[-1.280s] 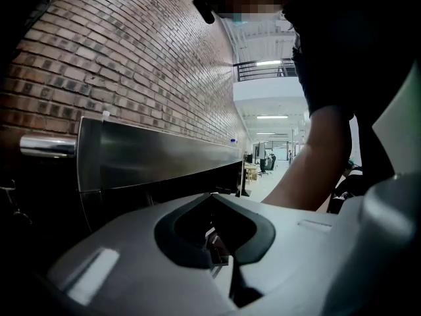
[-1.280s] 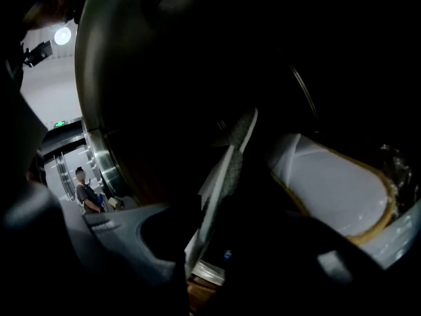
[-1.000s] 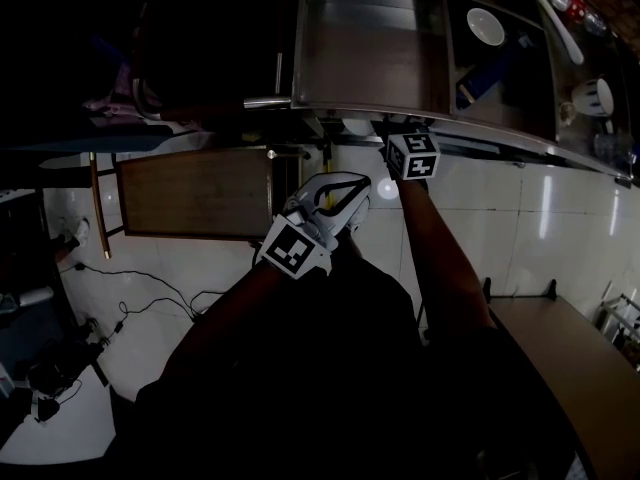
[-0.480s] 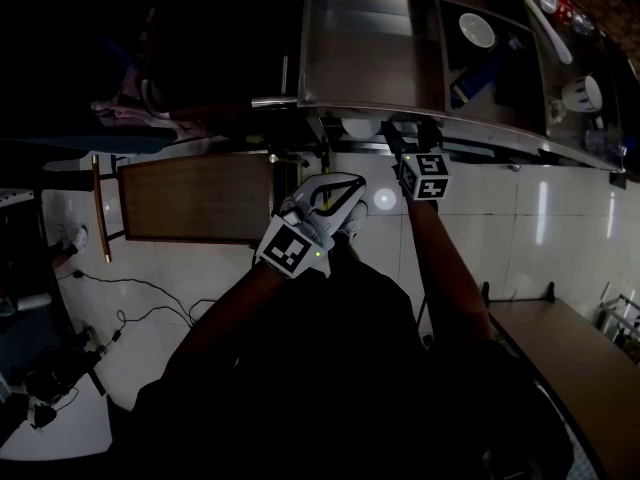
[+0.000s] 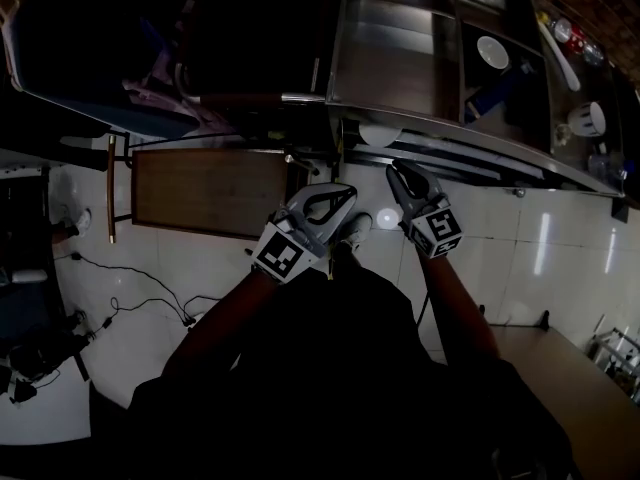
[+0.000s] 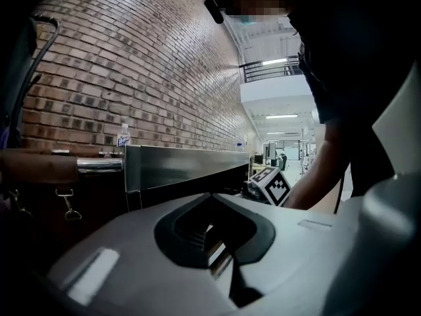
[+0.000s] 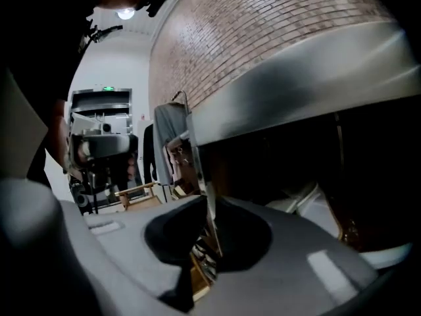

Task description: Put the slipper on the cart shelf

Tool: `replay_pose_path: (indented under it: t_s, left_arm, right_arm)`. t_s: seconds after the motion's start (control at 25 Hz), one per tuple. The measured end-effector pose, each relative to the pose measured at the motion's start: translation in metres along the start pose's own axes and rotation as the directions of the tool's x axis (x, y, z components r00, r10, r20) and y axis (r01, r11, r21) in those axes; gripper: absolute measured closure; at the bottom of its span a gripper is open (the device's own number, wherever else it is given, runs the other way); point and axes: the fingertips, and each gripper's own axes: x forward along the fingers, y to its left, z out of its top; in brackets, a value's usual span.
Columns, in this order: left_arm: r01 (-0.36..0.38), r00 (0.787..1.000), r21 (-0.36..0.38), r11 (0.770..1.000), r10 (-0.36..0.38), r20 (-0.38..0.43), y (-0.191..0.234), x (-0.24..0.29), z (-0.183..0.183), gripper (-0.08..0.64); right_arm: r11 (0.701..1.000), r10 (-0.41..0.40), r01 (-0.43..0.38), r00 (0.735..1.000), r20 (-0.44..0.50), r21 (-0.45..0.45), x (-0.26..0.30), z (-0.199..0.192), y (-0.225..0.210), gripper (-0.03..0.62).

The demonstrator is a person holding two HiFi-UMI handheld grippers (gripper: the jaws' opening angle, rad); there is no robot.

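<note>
A pale shape, which looks like the slipper (image 7: 317, 206), lies in the dark space under the cart's steel shelf edge (image 7: 296, 91). In the head view it shows as a white patch (image 5: 380, 133) below the cart's rim (image 5: 440, 128). My right gripper (image 5: 398, 170) hangs just in front of the cart, apart from the slipper. Its jaws are closing and stand almost together (image 7: 209, 199), with nothing between them. My left gripper (image 5: 347, 194) is beside it at the left, jaws together and empty (image 6: 212, 197).
The cart's top holds a white bowl (image 5: 490, 53) and a cup (image 5: 585, 118). A wooden board (image 5: 210, 188) stands left of the cart. Cables (image 5: 140, 298) trail over the white floor. A wooden table (image 5: 580, 368) is at the lower right. My white shoe (image 5: 357, 230) shows between the grippers.
My right gripper has drawn back from the cart's edge toward my body. The left gripper has barely moved. The head view has shifted, so the cart sits a little further right.
</note>
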Motion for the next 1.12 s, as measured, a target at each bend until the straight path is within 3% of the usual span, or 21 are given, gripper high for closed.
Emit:
replay_pose_path:
  t_s: [0.08,0.28,0.68,0.76,0.92,1.12]
  left_arm:
    - [-0.009,1.0,0.003,1.0,0.009,-0.006,-0.001,-0.006,-0.001,0.557]
    - [-0.025,1.0,0.0,1.0,0.025,0.002,0.0,-0.025,-0.009,0.557]
    - [-0.005,1.0,-0.02,1.0,0.005,0.011,0.006,-0.107,-0.016,0.557]
    - [0.001,1.0,0.015,1.0,-0.001,0.013,0.009,-0.129,-0.019,0.557]
    - [-0.011,0.999,-0.027,1.0,0.011,0.031,0.02,-0.174,-0.016,0.557]
    - [-0.014,0.999,-0.026,1.0,0.015,0.04,0.033,-0.228,-0.021,0.557]
  right_arm:
    - [0.998,0.064,-0.064,0.998,0.013,-0.008,-0.002,0.007,0.019,0.592]
    - [0.989,0.146,-0.146,0.989,0.008,-0.016,0.003,0.018,0.059,0.592]
    - [0.978,0.206,-0.204,0.978,0.043,-0.049,0.041,0.057,0.173,0.592]
    - [0.977,0.21,-0.206,0.976,0.057,-0.061,0.049,0.065,0.199,0.592]
    - [0.978,0.202,-0.197,0.977,0.066,-0.073,0.064,0.075,0.242,0.592]
    - [0.977,0.2,-0.195,0.978,0.06,-0.086,0.079,0.079,0.295,0.592]
